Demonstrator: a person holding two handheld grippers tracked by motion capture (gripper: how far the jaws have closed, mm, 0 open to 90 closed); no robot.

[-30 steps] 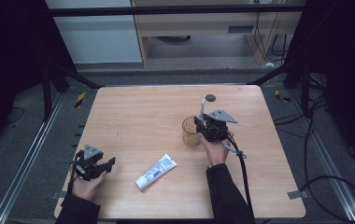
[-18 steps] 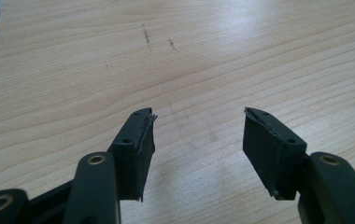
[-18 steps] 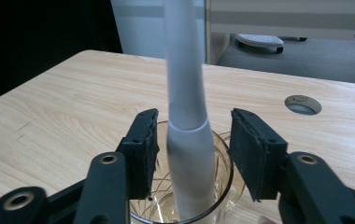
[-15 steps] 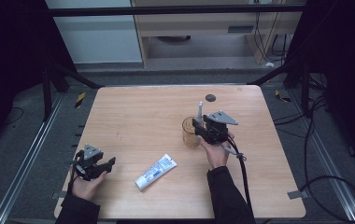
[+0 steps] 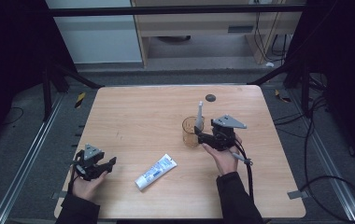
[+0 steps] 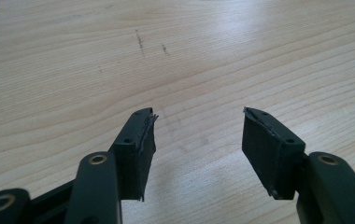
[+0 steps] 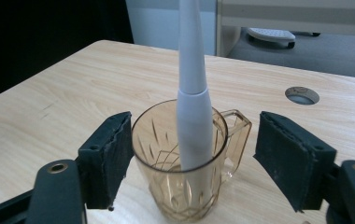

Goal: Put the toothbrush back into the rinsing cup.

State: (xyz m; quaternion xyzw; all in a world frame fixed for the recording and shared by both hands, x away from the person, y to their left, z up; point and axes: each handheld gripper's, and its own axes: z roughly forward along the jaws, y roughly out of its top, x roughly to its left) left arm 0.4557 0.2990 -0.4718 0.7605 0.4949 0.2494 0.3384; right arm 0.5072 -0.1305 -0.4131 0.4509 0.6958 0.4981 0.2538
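A: Toothbrush, the white plastic handle (image 7: 193,93), stands nearly upright in the amber cut-glass mug (image 5: 190,132), right of centre in the high view. Start at the left, though: what is that hand doing?

B: Lower left of the high view, the left gripper (image 5: 102,166) lies low over the pale wooden table (image 5: 133,116), well apart from the mug. In its own view its jaws are spread with bare wood between them. Right of it, low in the middle, lies a white and blue toothpaste tube (image 5: 155,171), untouched.

A: And the right?

B: The right gripper (image 7: 192,154) is level with the mug, jaws released, one either side of the glass; I can't tell whether the left pad touches it. Nothing is clamped.

A: So the relation that counts?

B: The handle's long axis runs vertical, leaning slightly, straight ahead between those jaws. The right hand (image 5: 220,154) is much nearer, forearm coming up from the bottom edge, wrist level.
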